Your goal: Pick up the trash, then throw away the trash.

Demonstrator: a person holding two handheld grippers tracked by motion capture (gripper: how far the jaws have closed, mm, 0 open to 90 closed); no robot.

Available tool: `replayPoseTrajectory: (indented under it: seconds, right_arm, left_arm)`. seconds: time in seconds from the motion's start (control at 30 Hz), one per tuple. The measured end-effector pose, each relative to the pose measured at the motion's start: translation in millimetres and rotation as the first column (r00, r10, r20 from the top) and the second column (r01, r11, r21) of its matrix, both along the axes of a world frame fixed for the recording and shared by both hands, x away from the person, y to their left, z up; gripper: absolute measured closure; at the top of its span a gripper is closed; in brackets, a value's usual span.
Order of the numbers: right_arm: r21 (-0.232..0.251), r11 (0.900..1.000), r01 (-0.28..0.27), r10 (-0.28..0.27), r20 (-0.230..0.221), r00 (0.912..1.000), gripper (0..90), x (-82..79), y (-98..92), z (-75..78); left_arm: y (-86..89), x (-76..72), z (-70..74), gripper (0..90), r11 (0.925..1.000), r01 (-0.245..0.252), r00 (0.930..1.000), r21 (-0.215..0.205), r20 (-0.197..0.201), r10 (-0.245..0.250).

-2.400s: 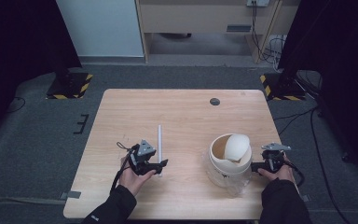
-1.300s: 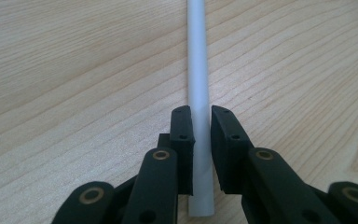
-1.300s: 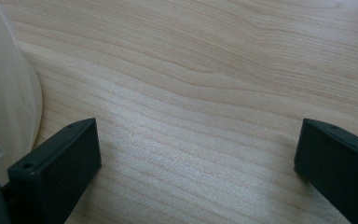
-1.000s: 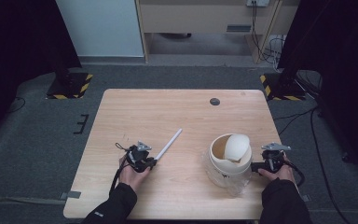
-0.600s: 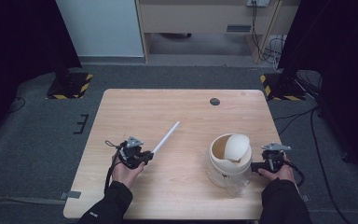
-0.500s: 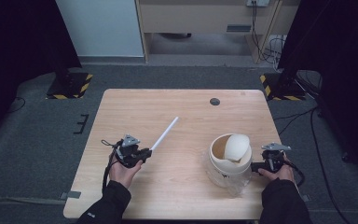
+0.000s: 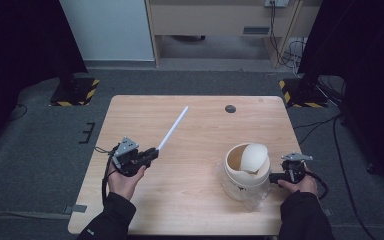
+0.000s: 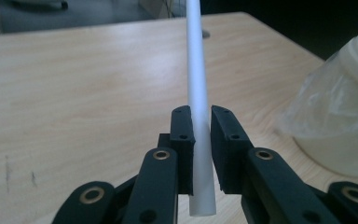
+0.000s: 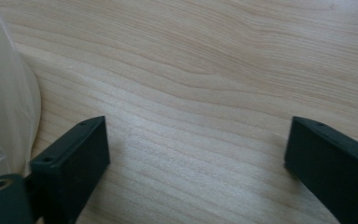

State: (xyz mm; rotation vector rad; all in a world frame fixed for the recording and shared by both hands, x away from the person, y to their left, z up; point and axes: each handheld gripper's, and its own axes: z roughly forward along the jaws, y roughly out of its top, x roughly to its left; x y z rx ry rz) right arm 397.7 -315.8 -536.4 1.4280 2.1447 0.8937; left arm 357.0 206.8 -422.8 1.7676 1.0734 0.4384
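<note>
The left gripper (image 7: pixel 150 153) pinches a long white stick (image 7: pixel 173 128) that points across the table (image 7: pixel 200 210). The right gripper (image 9: pixel 196 168) rests wide open (holding nothing) beside the cream pot (image 7: pixel 246 172). Next, I think, the stick goes into the pot, aimed carefully.

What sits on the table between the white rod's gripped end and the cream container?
Nothing: in the high view, bare wooden table separates the white rod, clamped in the left gripper, from the cream container.

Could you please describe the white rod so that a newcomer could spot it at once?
On the wooden table, look to the person's left tongs at the near left. The white rod is clamped between their jaws and slants away towards the far edge. It is thin and straight, unlike the squat cream container on the right.
</note>
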Motion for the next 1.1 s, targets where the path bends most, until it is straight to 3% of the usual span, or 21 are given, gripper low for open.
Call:
replayPoseTrajectory:
  seconds: [0.13,0.2,0.23,0.27,0.3,0.37,0.5,0.53,0.57,0.6,0.7,0.87,0.9,0.93,1.1]
  right_arm:
    - [0.007,1.000,-0.002,0.002,-0.012,0.9999,17.4,1.2,-3.5,5.9]
    - [0.010,1.000,0.006,-0.006,-0.004,1.0000,18.4,1.3,-3.9,7.8]
    - [0.018,1.000,0.020,-0.021,0.029,0.9994,20.3,1.2,-5.5,12.6]
    - [0.018,1.000,0.020,-0.021,0.029,0.9994,20.3,1.2,-5.5,12.6]
    - [0.036,0.998,0.047,-0.049,0.070,0.9963,20.8,1.0,-8.2,18.2]
    - [0.053,0.996,0.067,-0.072,0.108,0.9915,20.8,0.1,-10.8,24.2]
    - [0.095,0.990,0.104,-0.119,0.175,0.9773,19.6,-2.6,-13.5,37.7]
    - [0.095,0.990,0.104,-0.119,0.175,0.9773,19.6,-2.6,-13.5,37.7]
    - [0.104,0.988,0.111,-0.130,0.189,0.9735,19.2,-2.9,-13.5,40.4]
    - [0.130,0.983,0.127,-0.154,0.224,0.9625,19.0,-3.7,-13.7,49.0]
    - [0.141,0.982,0.129,-0.160,0.241,0.9573,18.9,-4.2,-13.5,53.3]
    - [0.178,0.976,0.122,-0.172,0.303,0.9374,19.4,-9.0,-13.7,72.6]
    - [0.187,0.975,0.124,-0.180,0.320,0.9301,19.6,-9.8,-13.8,77.4]
    - [0.187,0.975,0.124,-0.180,0.320,0.9301,19.6,-9.8,-13.8,77.4]
    - [0.228,0.966,0.120,-0.204,0.392,0.8972,20.2,-14.8,-11.2,101.0]
  left_arm:
    - [4.9,-7.1,20.9,79.0,0.9991,-0.004,0.9965,-0.042,0.083,0.008]
    - [5.6,-8.2,23.8,79.0,0.9988,-0.005,0.9956,-0.048,0.094,0.010]
    - [6.2,-10.0,28.5,79.0,0.9979,0.002,0.9946,-0.065,0.104,0.005]
    - [6.9,-11.5,32.3,79.0,0.9973,0.003,0.9932,-0.073,0.117,0.005]
    - [7.9,-14.3,39.0,79.0,0.9964,0.005,0.9905,-0.085,0.137,0.006]
    - [9.0,-17.7,46.2,78.9,0.9953,0.009,0.9871,-0.096,0.160,0.006]
    - [10.6,-23.4,57.8,78.9,0.9926,0.018,0.9805,-0.120,0.196,0.006]
    - [10.6,-23.4,57.8,78.9,0.9926,0.018,0.9805,-0.120,0.196,0.006]
    - [11.0,-25.0,61.1,78.9,0.9917,0.021,0.9785,-0.127,0.206,0.006]
    - [11.1,-26.4,63.1,78.9,0.9912,0.024,0.9763,-0.130,0.216,0.005]
    - [10.7,-28.2,65.2,78.9,0.9910,0.027,0.9745,-0.131,0.224,0.003]
    - [9.8,-31.0,69.2,78.9,0.9908,0.034,0.9701,-0.131,0.243,-0.002]
    - [9.1,-31.9,69.9,78.9,0.9910,0.037,0.9691,-0.128,0.247,-0.004]
    - [9.1,-31.9,69.9,78.9,0.9910,0.037,0.9691,-0.128,0.247,-0.004]
    - [7.5,-32.4,70.0,79.0,0.9914,0.040,0.9680,-0.125,0.251,-0.007]
